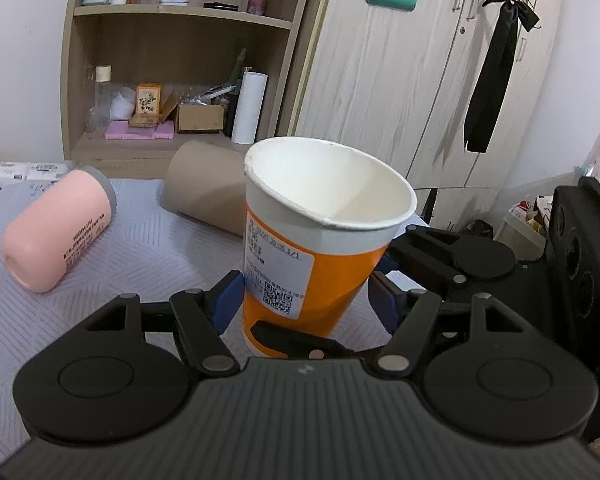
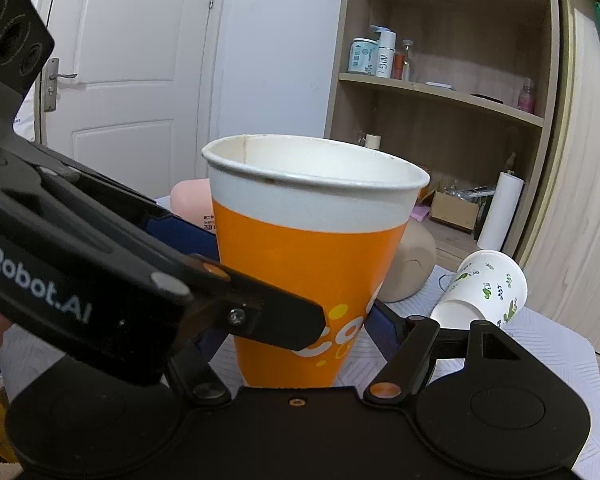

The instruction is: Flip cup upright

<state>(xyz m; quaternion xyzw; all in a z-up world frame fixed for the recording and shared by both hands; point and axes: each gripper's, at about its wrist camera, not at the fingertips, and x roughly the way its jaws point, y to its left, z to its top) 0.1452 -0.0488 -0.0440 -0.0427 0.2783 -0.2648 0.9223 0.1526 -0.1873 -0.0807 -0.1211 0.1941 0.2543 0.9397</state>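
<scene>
An orange and white paper cup (image 1: 300, 240) stands upright, mouth up, between the blue pads of my left gripper (image 1: 306, 300). The left pad touches the cup; a small gap shows at the right pad. In the right wrist view the same cup (image 2: 308, 248) sits between the fingers of my right gripper (image 2: 292, 280), with the left gripper's finger crossing in front of it. The right gripper's blue pads lie against the cup's sides.
A pink cup (image 1: 56, 232) lies on its side on the grey patterned tablecloth (image 1: 148, 264). A tan cup (image 1: 204, 188) lies behind. A white leaf-printed paper cup (image 2: 480, 292) lies on its side at right. A wooden shelf (image 1: 172, 80) and wardrobe stand behind.
</scene>
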